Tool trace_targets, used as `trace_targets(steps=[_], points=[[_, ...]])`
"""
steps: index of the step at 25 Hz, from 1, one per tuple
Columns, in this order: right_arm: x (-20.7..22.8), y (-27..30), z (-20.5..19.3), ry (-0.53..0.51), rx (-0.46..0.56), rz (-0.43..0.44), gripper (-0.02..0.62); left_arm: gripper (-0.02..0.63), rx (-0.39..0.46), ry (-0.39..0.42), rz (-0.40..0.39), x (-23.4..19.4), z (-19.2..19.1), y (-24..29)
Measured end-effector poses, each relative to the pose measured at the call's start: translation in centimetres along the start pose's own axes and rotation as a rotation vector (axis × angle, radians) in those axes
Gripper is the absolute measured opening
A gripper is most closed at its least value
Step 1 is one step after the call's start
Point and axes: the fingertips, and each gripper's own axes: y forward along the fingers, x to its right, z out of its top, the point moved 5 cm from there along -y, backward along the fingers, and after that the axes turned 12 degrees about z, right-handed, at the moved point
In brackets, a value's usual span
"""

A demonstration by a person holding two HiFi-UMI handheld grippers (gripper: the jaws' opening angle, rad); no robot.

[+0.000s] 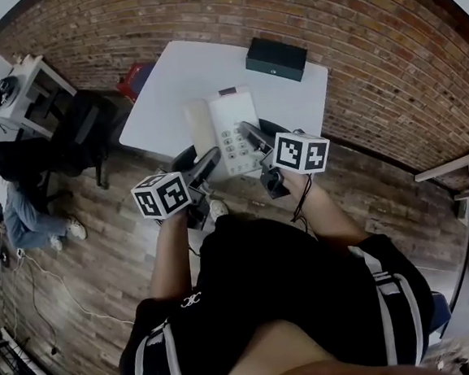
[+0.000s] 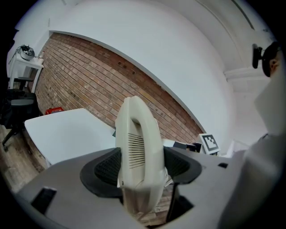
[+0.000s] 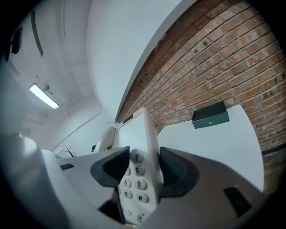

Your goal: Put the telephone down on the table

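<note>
Currently: telephone (image 1: 234,113) held over table (image 1: 171,74) edge; left gripper (image 1: 208,162) clamped on handset (image 2: 136,143), right gripper (image 1: 252,134) clamped at keypad (image 3: 134,172) side

- Telephone (image 1: 231,130) — off-white desk set with grey keypad buttons and its handset (image 2: 136,134) resting along the left side.
- It is tilted over the near edge of the table (image 1: 178,81), with the left gripper (image 2: 138,166) clamping the handset and the right gripper (image 3: 140,169) clamping the keypad side.
- Table — white, rectangular.

Black short-sleeved top with white sleeve stripes and small white emblem, grey left gripper (image 2: 142,164) and right gripper (image 3: 144,166), black ribbed pads (image 2: 107,167), black-and-white marker cubes (image 1: 161,195)
</note>
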Motion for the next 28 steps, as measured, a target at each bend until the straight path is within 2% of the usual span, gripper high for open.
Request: trace_targets(steps=[7, 17, 22, 28], points=[[1.1, 5.6, 2.3, 0.038, 0.026, -0.058, 0.192, 0.304, -0.058, 0.005, -0.043, -4.4, 5.2, 3.0], [3.6, 12.5, 5.2, 0.069, 0.098, -0.161, 0.192, 0.302, -0.141, 0.056, -0.131, -10.3, 11.3, 8.5], [5.5, 13.9, 5.6, 0.112, 0.149, -0.22, 0.192, 0.302, -0.19, 0.087, -0.178, -11.6, 13.0, 11.4], [8.3, 13.7, 5.3, 0.156, 0.169, -0.293, 0.192, 0.302, -0.262, 0.094, -0.217, -12.1, 12.5, 15.1]])
